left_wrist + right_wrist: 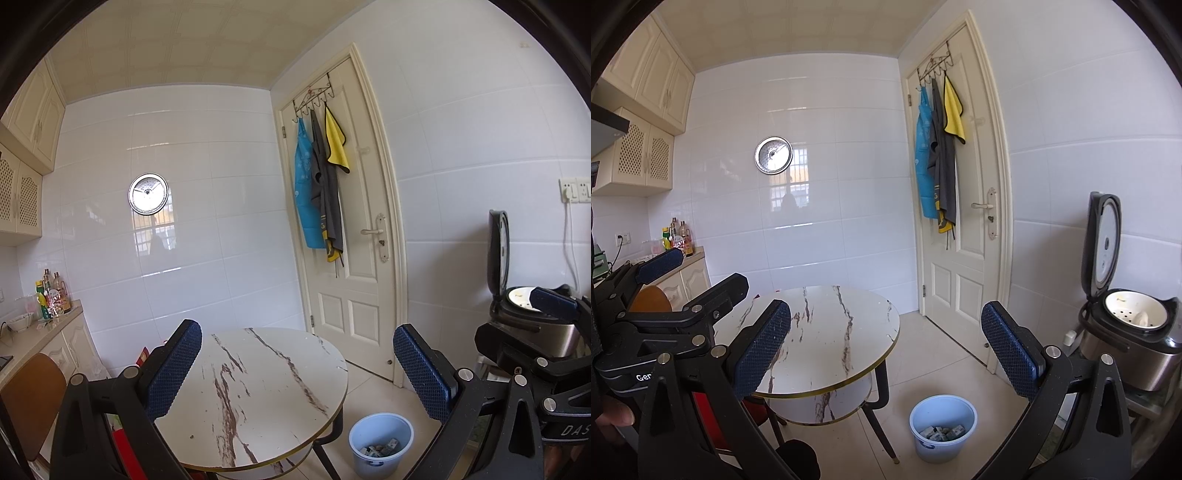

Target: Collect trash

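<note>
The left gripper [297,363] stands wide, its blue pads [173,363] far apart with nothing between them, held above the round marble-patterned table [258,387]. The right gripper [886,349] is spread just as wide and empty too, raised over the same table's right side; in the left wrist view it shows at about 3 o'clock, in front of the rice cooker [532,314].

On the floor at roughly 5 o'clock from the table stands a pale blue bin [942,428], upright beside the table's dark legs. The trash [942,432], small crumpled packets, lies in its bottom.

Farther out, at 3 o'clock in the right wrist view, the rice cooker sits with its lid up and a white inner tray showing. At 1 o'clock a cream door [964,229] carries a hook rack with a blue apron [923,166], a grey cloth and a yellow cloth [953,110]. At 9 o'clock a counter holds bottles [677,236] below cream cabinets.
</note>
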